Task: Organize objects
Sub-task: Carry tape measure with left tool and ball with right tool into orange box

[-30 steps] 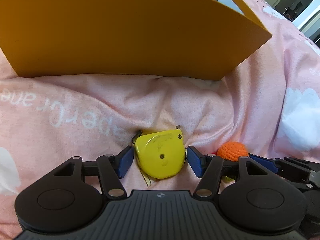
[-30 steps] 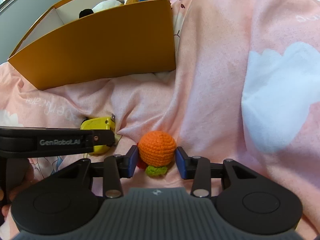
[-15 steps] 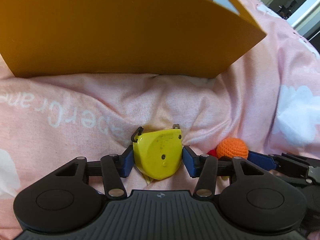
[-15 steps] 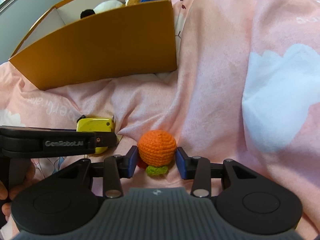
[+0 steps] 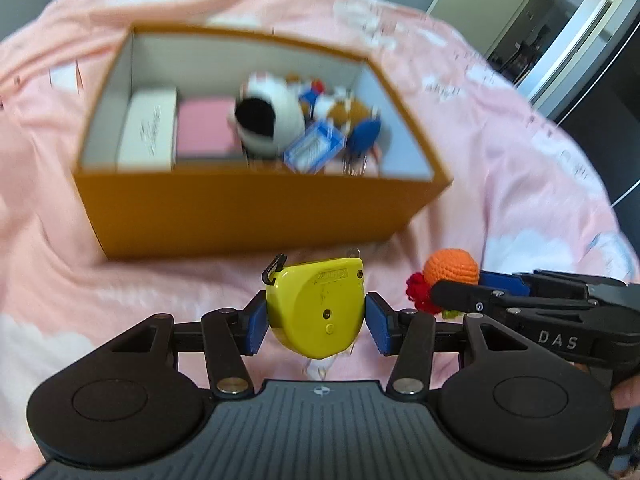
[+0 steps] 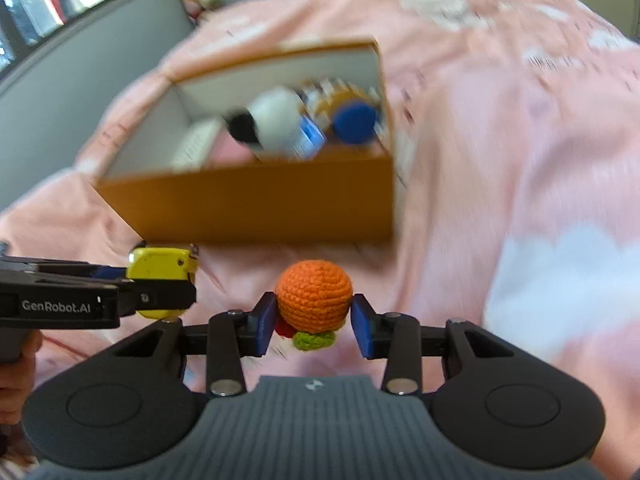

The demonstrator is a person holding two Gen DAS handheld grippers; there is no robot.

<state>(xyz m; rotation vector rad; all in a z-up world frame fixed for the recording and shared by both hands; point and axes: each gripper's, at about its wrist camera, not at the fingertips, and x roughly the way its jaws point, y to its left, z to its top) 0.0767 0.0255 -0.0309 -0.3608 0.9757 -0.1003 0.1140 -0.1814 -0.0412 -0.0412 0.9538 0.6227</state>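
Observation:
My left gripper [image 5: 316,322] is shut on a yellow tape measure [image 5: 318,308], held in the air above the pink bedspread. The right gripper [image 6: 314,322] is shut on an orange crocheted ball [image 6: 314,294] with red and green bits beneath it. Both hang just in front of an open orange box [image 5: 248,212], seen from above. In the left wrist view the ball [image 5: 452,266] and right gripper [image 5: 472,292] show at the right. The right wrist view has the tape measure [image 6: 162,268] and left gripper [image 6: 156,284] at the left.
The box [image 6: 272,204] holds a white case [image 5: 148,128], a pink pad [image 5: 204,128], a black-and-white plush [image 5: 268,120], a blue packet [image 5: 314,146] and other toys. The rumpled pink bedspread [image 6: 500,168] lies all around. A doorway [image 5: 560,32] stands at the far right.
Both grippers have risen with their objects, lifting them off the bedspread. The box now appears lower in both views and its inside shows. The left jaws closed on the tape measure.

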